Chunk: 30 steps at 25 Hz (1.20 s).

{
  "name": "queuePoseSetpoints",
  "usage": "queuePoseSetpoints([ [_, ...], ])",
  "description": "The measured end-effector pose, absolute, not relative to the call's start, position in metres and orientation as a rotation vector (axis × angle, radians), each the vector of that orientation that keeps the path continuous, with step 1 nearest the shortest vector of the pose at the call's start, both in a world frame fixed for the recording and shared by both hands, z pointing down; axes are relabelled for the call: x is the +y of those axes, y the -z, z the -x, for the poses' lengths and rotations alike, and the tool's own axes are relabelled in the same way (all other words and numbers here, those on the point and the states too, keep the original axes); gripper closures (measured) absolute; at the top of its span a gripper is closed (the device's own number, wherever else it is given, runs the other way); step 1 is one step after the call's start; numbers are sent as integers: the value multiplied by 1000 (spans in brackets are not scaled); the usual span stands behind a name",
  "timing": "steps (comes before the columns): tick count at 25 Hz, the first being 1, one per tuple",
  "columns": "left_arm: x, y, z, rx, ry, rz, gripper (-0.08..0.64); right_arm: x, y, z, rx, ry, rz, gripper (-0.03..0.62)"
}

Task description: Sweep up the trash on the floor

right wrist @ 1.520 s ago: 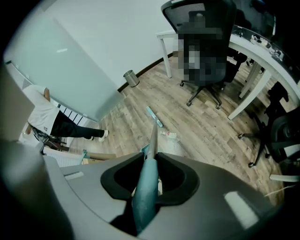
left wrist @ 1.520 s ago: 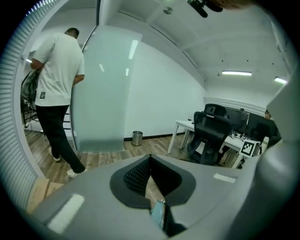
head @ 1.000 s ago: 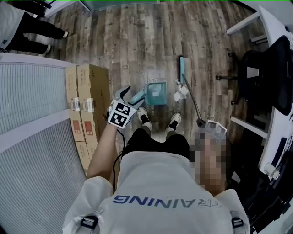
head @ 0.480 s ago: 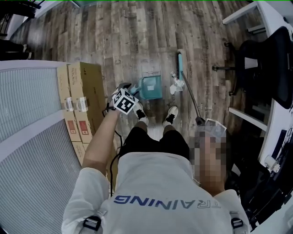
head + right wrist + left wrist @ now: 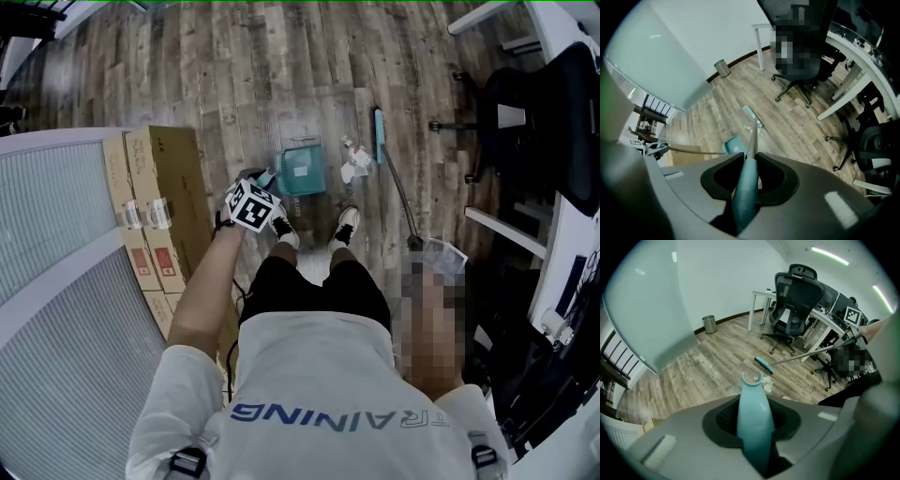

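Note:
A teal dustpan [image 5: 303, 169] sits on the wood floor ahead of the person's shoes. My left gripper [image 5: 258, 187] points steeply down at its handle [image 5: 266, 177]. In the left gripper view the teal dustpan handle [image 5: 753, 399] stands between the jaws of my left gripper [image 5: 755, 439], which are closing onto it and touch both its sides. White crumpled trash [image 5: 354, 165] lies between the dustpan and the teal broom head [image 5: 380, 129]. My right gripper [image 5: 428, 251] is shut on the broom handle [image 5: 745, 192], whose stick slants down to the broom head [image 5: 753, 116].
Stacked cardboard boxes [image 5: 159, 202] and a pale ribbed panel [image 5: 66, 244] stand close on the left. A black office chair [image 5: 534, 103] and a white desk [image 5: 574, 234] stand at the right. A small metal bin [image 5: 709, 324] is by the far wall.
My left gripper has dropped onto the dustpan handle and its jaws have closed in on it. The broom and right gripper have shifted a little.

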State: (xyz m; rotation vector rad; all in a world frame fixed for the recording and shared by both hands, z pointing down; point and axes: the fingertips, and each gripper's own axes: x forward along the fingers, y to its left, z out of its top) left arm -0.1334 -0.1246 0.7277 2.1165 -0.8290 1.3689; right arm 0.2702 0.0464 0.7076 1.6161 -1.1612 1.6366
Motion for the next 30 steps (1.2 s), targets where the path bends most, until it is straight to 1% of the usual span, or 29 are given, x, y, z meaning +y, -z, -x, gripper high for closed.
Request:
queuePoseSetpoints([
  [7,-119,-729,135,-826,-1359,-2114,461,43,-737,-298,-1062,-1564,-1623,485],
  [12,-119,-730,136,-824,-1371,-2110,462,24,-768,-297,-1032,-1529,-1600,485],
  [18,-121,-731,136,-816,-1375,-2108,463,2,-773,-262,-1080,-1489,-1512,483],
  [22,-122,-732,136,-810,-1381,-2110,464,11,-769,-238,-1111,-1550,-1496,484],
  [30,-122,-733,137,-805,-1386,-2112,465,33,-764,-175,-1246,-1637,-1323,483],
])
